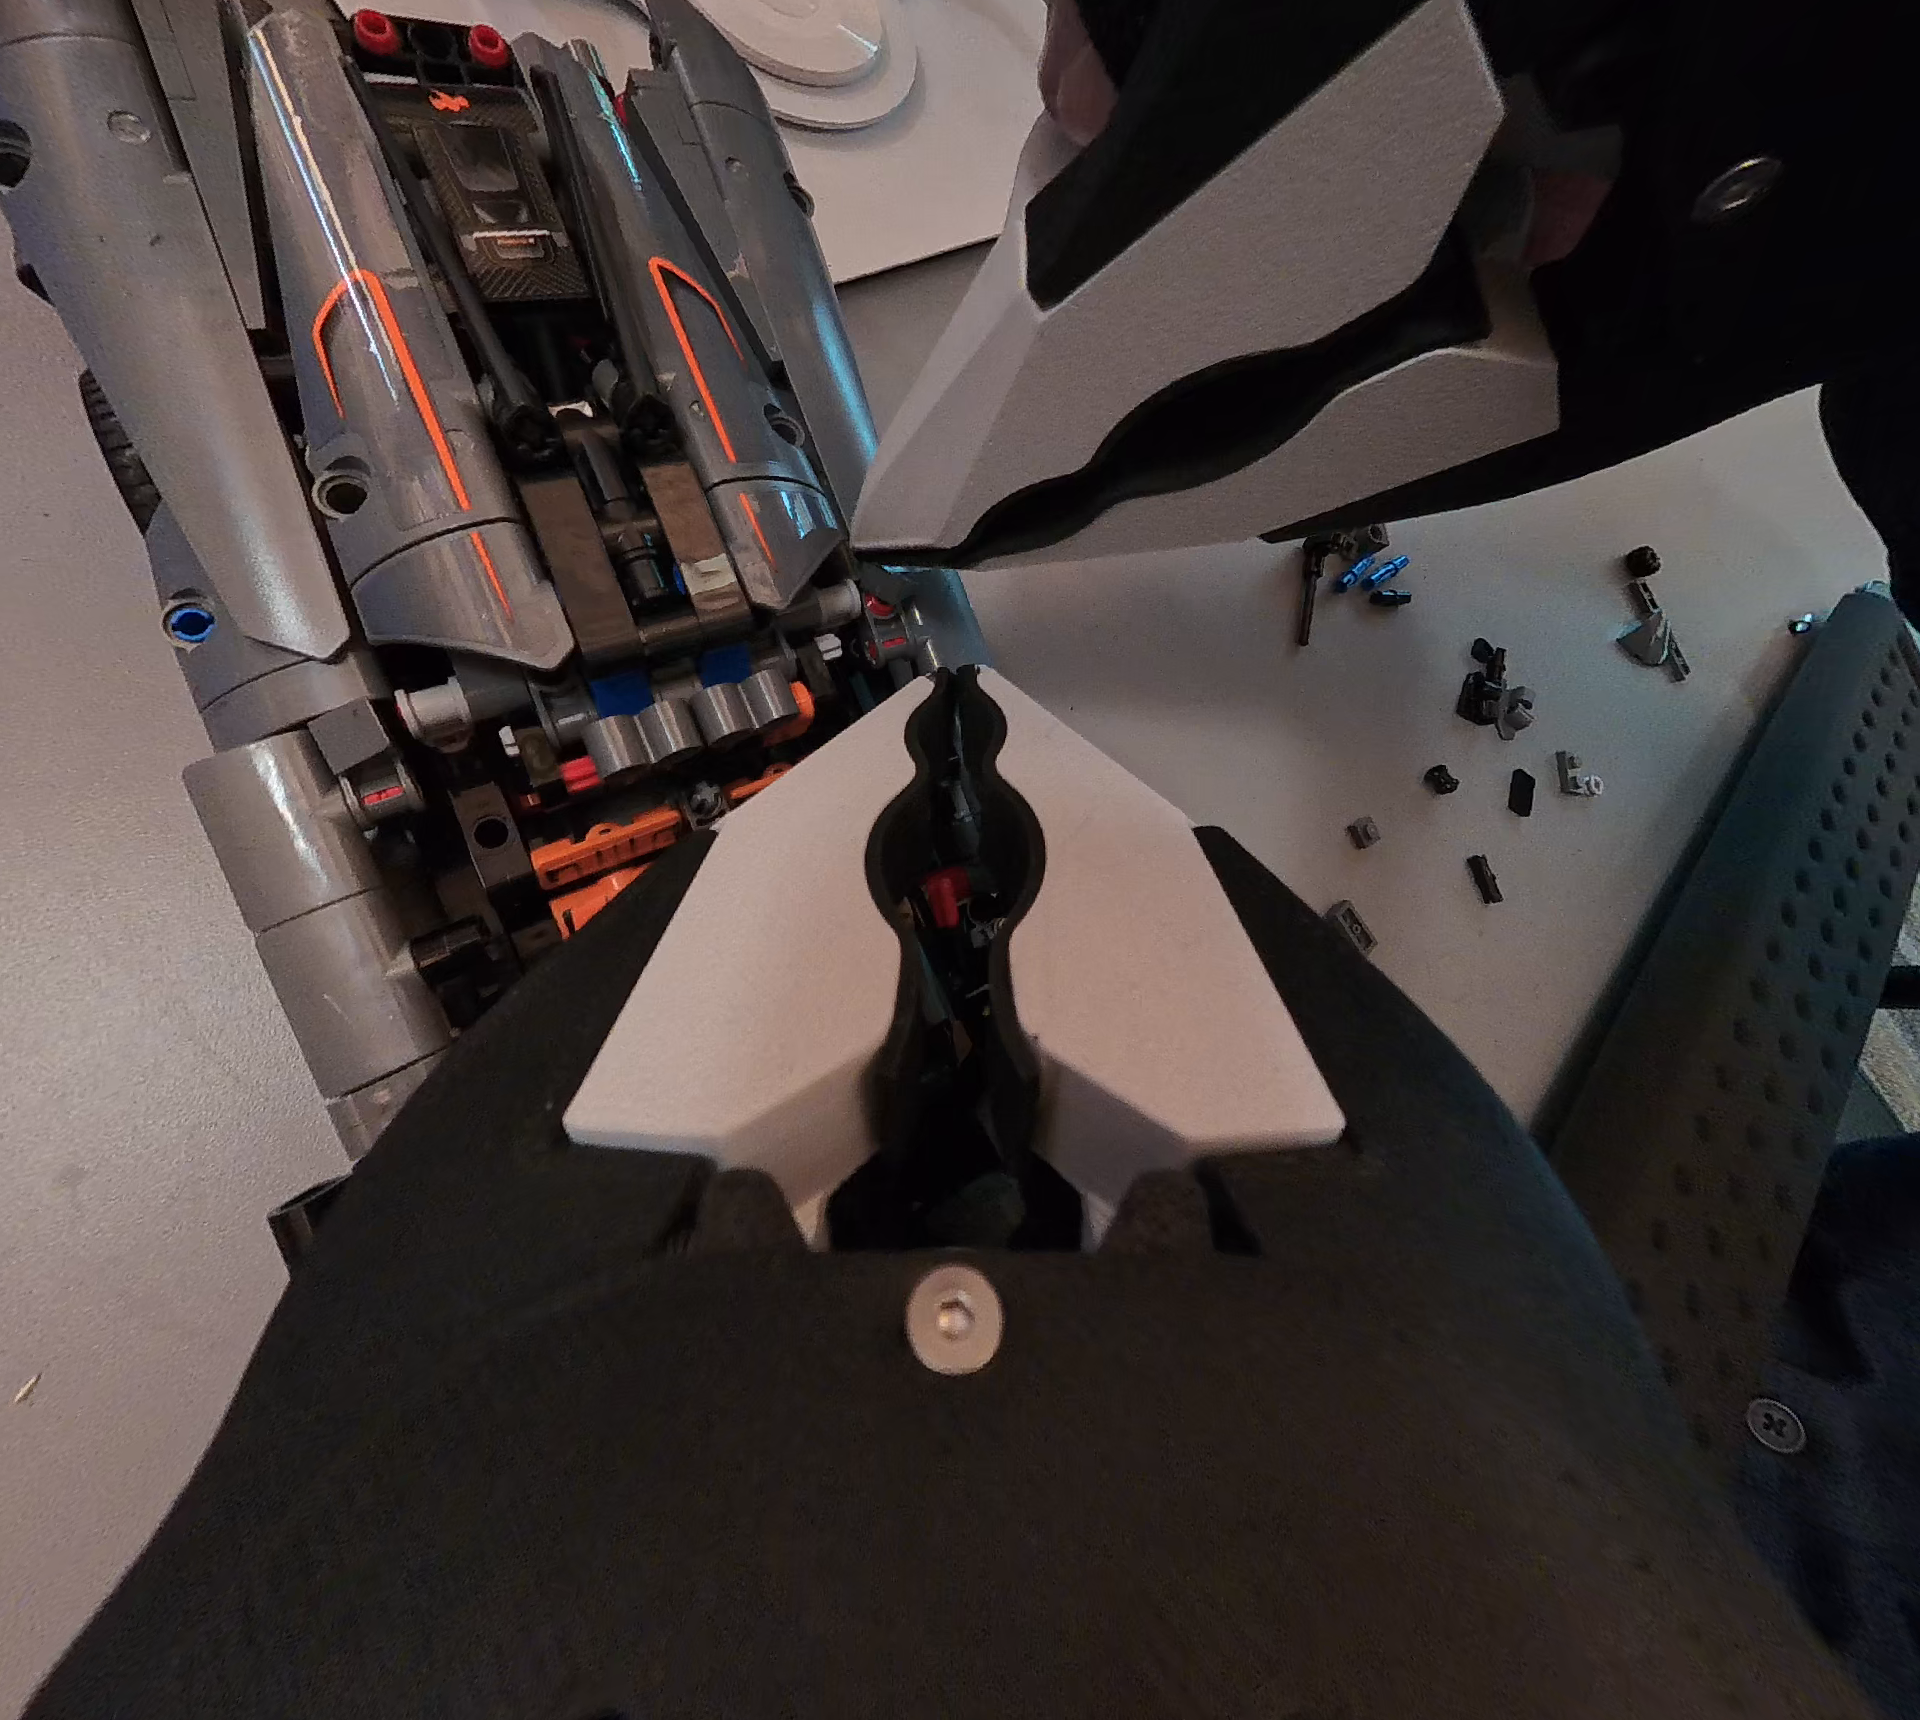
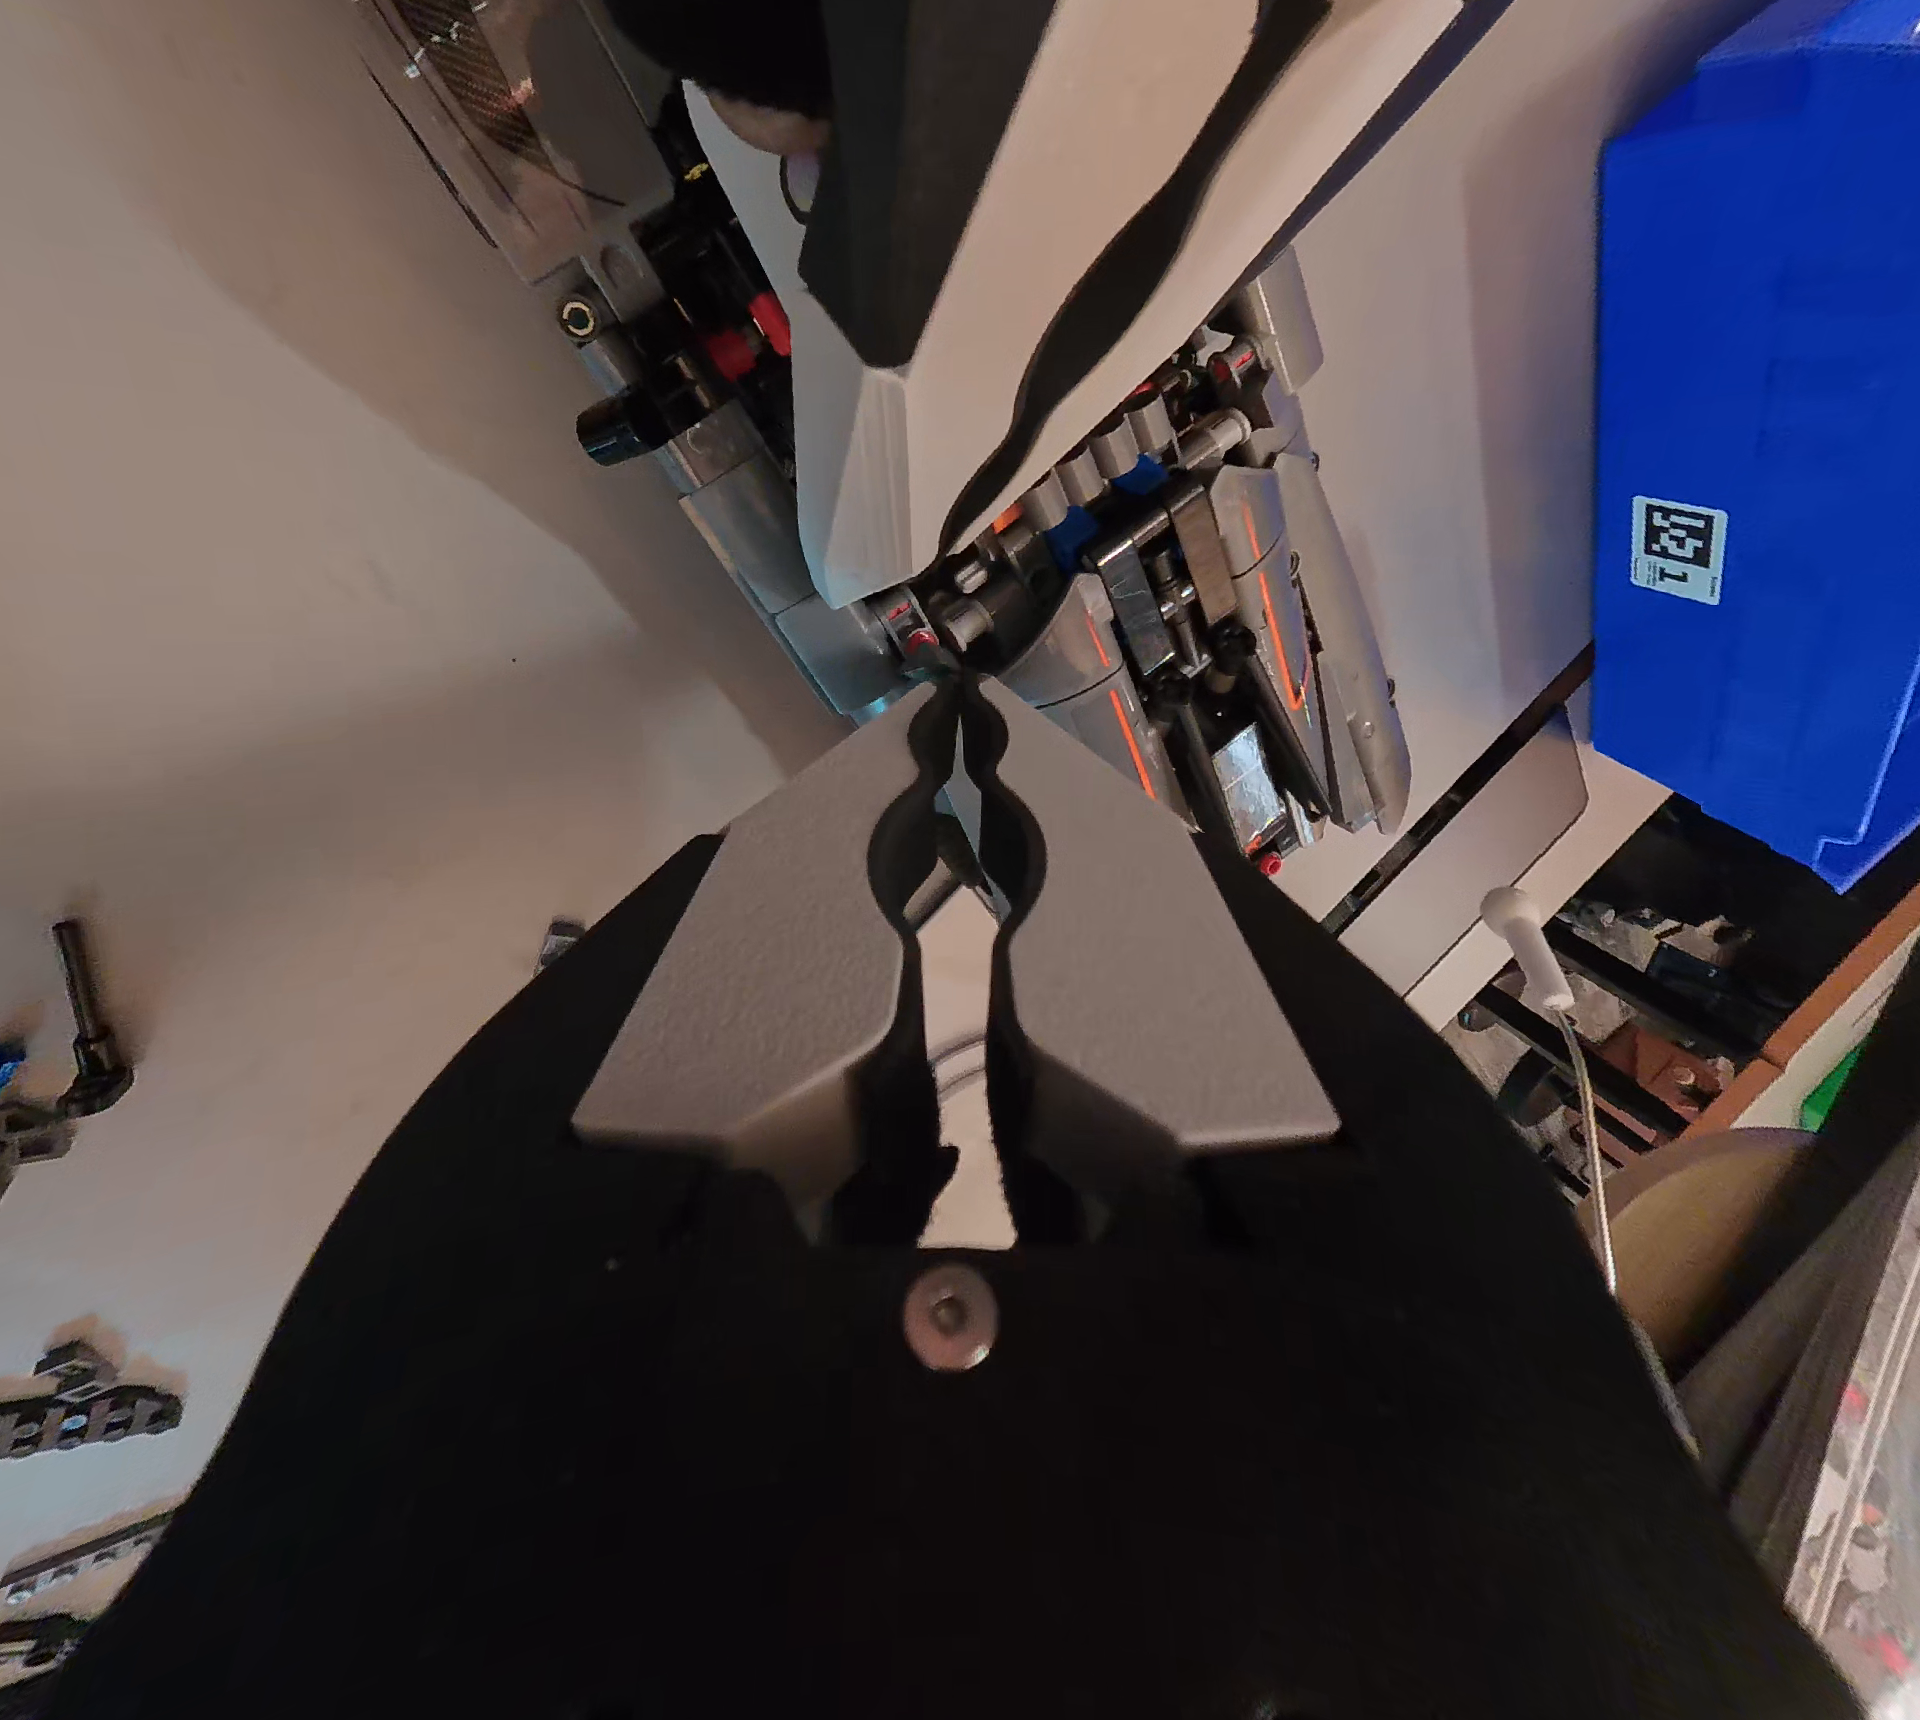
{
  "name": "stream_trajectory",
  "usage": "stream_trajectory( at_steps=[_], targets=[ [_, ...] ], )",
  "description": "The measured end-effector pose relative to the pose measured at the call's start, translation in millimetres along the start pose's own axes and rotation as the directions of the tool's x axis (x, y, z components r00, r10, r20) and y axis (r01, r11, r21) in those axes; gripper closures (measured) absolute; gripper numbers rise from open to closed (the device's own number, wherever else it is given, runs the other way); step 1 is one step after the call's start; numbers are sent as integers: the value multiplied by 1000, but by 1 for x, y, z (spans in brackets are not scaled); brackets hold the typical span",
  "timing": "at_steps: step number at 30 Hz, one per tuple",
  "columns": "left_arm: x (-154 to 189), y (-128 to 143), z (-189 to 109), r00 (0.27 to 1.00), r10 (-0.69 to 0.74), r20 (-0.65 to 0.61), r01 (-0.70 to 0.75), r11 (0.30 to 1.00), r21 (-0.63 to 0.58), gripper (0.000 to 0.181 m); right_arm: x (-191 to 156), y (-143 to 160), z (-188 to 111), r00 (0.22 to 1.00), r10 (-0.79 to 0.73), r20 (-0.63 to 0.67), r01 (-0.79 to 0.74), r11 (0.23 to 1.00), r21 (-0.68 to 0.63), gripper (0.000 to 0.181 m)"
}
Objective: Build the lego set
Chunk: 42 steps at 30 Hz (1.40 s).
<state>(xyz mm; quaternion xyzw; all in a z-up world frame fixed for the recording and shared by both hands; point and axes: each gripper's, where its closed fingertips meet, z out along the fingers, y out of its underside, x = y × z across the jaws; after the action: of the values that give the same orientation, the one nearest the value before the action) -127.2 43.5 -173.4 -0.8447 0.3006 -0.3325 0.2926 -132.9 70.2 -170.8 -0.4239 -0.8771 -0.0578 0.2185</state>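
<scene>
Each gripper, the left gripper (image 1: pixel 956 678) and the right gripper (image 2: pixel 956 683), has two pale grey wedge-shaped fingers (image 1: pixel 790 943) with black wavy inner pads, set in a matte black textured body; a silver hex screw (image 1: pixel 954 1320) sits centred behind the jaws.

Each wrist camera looked forward along its own fingers, close over the table (image 1: pixel 1195 704); both shared the grey lego model (image 1: pixel 436 423) (seen from opposite sides) and each caught the other gripper

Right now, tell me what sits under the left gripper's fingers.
Under the left gripper lies the Lego model's open end: orange beams, grey cylinders and a red pin seen through the gap. Its fingers cover the rest.
</scene>
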Motion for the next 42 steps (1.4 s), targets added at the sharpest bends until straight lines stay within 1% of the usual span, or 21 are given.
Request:
stream_trajectory(
  at_steps=[29, 42],
  targets=[
    [0, 0, 0, 1000, 2, 0, -2, 1000, 1, 181, -5, 1, 0, 1000, 8, -2, -8, 1000, -14, 181],
    [0, 0, -1, 1000, 3, -3, -3, 1000, 5, 181, -8, 5, -5, 997, 75, 6, -75, 997, 7, 180]
  ],
)
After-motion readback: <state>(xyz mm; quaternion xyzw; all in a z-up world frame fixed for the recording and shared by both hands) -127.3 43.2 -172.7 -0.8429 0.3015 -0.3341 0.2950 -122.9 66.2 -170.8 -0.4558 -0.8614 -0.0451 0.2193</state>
